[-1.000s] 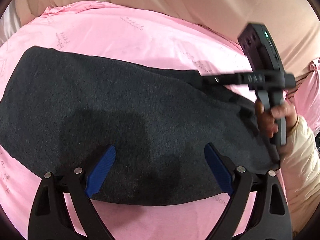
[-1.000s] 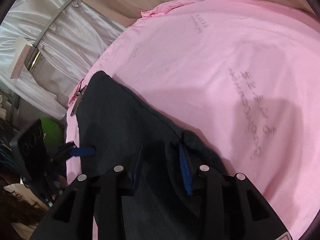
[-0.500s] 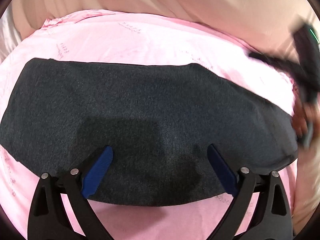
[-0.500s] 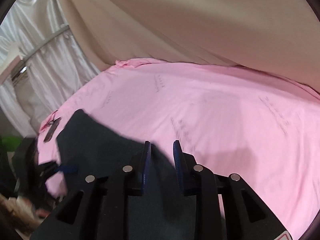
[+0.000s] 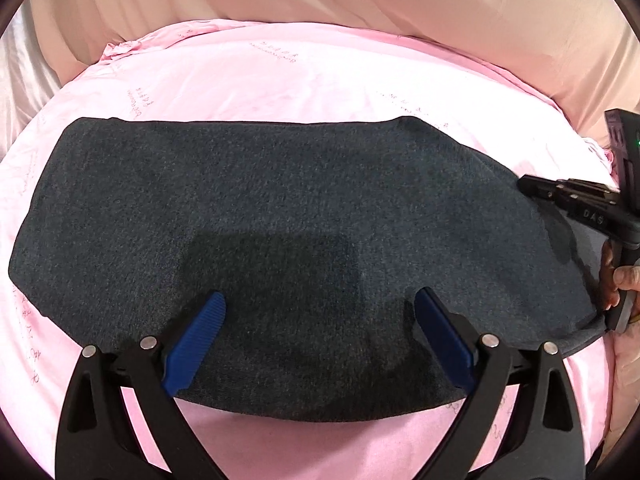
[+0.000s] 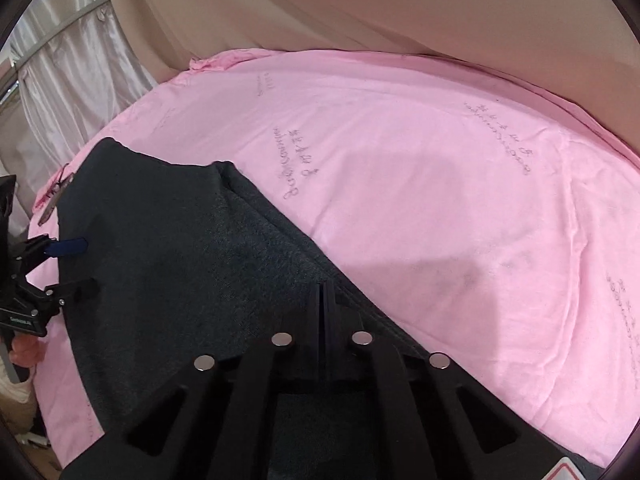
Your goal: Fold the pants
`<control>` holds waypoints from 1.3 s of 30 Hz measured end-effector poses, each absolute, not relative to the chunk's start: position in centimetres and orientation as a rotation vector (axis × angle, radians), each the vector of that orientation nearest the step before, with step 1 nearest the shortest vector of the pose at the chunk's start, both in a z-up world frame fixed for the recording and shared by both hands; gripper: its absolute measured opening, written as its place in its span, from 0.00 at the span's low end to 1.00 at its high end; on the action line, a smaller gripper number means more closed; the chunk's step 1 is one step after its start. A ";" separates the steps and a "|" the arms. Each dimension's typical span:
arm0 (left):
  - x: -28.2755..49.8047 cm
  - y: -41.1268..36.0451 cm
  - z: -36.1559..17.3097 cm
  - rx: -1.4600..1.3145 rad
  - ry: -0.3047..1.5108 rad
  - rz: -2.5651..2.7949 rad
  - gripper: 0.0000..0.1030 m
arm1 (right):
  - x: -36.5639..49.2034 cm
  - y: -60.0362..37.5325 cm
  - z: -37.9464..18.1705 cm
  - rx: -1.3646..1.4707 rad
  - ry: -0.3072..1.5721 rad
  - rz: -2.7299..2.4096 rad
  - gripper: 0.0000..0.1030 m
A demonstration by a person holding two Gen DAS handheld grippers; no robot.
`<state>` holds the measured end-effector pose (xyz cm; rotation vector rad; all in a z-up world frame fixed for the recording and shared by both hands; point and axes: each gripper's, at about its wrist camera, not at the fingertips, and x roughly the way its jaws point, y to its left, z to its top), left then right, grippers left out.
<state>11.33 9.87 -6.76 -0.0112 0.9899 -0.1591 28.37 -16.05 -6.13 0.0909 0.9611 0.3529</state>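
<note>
Your right gripper (image 6: 323, 292) has come back down onto the pants (image 5: 280, 232), its fingers now pressed together at the cloth's edge. One pair is lying lengthwise left to right across the pink bed (image 5: 320, 76). Your left gripper (image 5: 320, 336) is hovering, fingers spread. Only the right view is showing the fold's layered edge.

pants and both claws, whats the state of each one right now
pants: dark grey, folded, lying flat on the pink sheet, one end slightly raised near the right claw
left claw: open wide, fingers over the near edge of the pants, gripping nothing
right claw: fingers together, tips at the pants' edge; whether it pinches cloth is hard to tell
pink sheet: spread smooth, lightly creased
</note>
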 end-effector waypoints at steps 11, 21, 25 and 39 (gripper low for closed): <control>11.2 9.4 -7.1 0.020 0.986 -0.146 0.93 | 28.1 -14.0 -5.1 0.179 0.954 0.514 0.06; 11.7 9.6 -6.7 -0.010 1.000 -0.150 0.95 | 26.7 -14.4 -4.0 0.170 0.925 0.424 0.07; 12.2 9.7 -6.7 -0.006 1.001 -0.139 0.95 | 20.8 -18.3 -6.1 0.152 0.997 0.288 0.09; 8.2 1.6 -5.9 0.027 1.044 -0.243 0.94 | 7.6 -21.1 -4.9 0.269 0.953 0.354 0.24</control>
